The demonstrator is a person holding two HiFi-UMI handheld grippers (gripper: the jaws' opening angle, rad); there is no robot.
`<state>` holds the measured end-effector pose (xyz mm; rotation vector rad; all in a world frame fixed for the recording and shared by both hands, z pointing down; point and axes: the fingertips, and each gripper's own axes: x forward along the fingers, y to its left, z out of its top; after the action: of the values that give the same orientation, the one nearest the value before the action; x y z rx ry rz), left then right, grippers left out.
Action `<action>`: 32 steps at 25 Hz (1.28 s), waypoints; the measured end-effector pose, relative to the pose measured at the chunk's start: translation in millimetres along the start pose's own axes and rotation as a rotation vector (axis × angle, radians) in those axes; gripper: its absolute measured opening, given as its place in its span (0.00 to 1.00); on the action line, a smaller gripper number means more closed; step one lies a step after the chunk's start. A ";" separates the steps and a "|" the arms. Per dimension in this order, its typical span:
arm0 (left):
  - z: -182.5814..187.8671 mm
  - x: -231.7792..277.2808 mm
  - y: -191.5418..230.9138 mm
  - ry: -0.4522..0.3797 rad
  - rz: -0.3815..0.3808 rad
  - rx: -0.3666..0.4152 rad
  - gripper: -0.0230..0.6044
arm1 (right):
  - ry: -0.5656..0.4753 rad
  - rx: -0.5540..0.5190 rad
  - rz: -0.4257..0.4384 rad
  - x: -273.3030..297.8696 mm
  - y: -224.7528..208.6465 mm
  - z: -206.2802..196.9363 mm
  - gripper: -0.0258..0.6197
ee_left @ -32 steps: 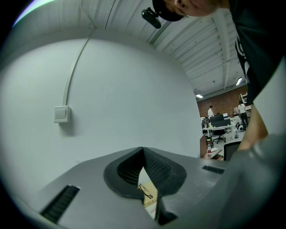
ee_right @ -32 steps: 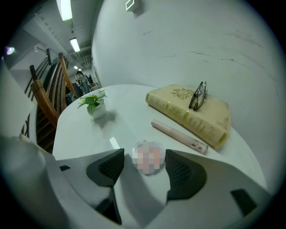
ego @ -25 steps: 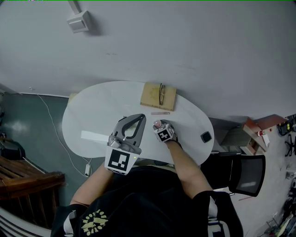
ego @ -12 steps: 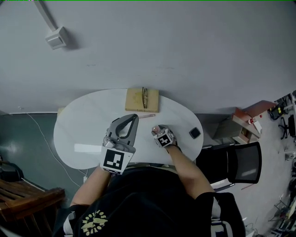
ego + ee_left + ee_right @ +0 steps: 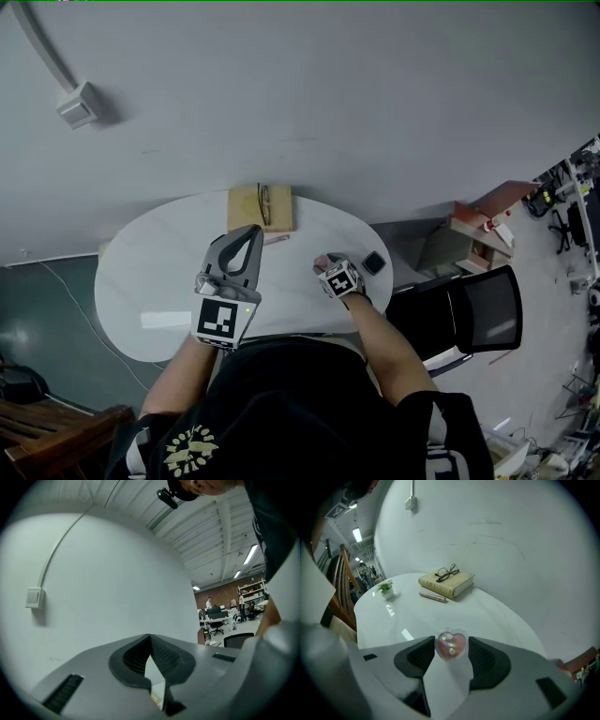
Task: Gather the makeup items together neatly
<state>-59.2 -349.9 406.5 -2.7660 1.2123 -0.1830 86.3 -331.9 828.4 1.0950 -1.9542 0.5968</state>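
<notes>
Clamping a heart compact [image 5: 451,642], right hand-held gripper [image 5: 451,648] faces open table [image 5: 487,616]; left hand-held gripper [image 5: 150,639] closed.

You're in a big open-plan office, kind of lab-ish. Past your round white table [image 5: 141,281] there are desks with monitors [image 5: 212,615], a shelving rack [image 5: 250,594], a brick wall [image 5: 224,590], strip lights [image 5: 251,554] on a ribbed ceiling, and a black office chair [image 5: 483,319] right beside you.
</notes>
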 end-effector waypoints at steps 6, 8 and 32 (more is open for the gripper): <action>-0.9 5.1 -12.3 0.025 0.031 -0.016 0.06 | 0.013 0.075 -0.025 -17.0 -29.8 -30.5 0.42; 3.0 6.2 -20.7 0.013 0.043 -0.021 0.06 | 0.013 0.071 -0.035 -21.0 -39.3 -40.7 0.42; -5.7 -19.3 -85.6 0.095 0.163 -0.018 0.06 | 0.041 0.022 -0.033 -28.9 -63.0 -79.2 0.42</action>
<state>-11.2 -278.4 424.1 -2.6842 1.4618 -0.2922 181.9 -294.1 850.8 1.1183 -1.8954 0.6199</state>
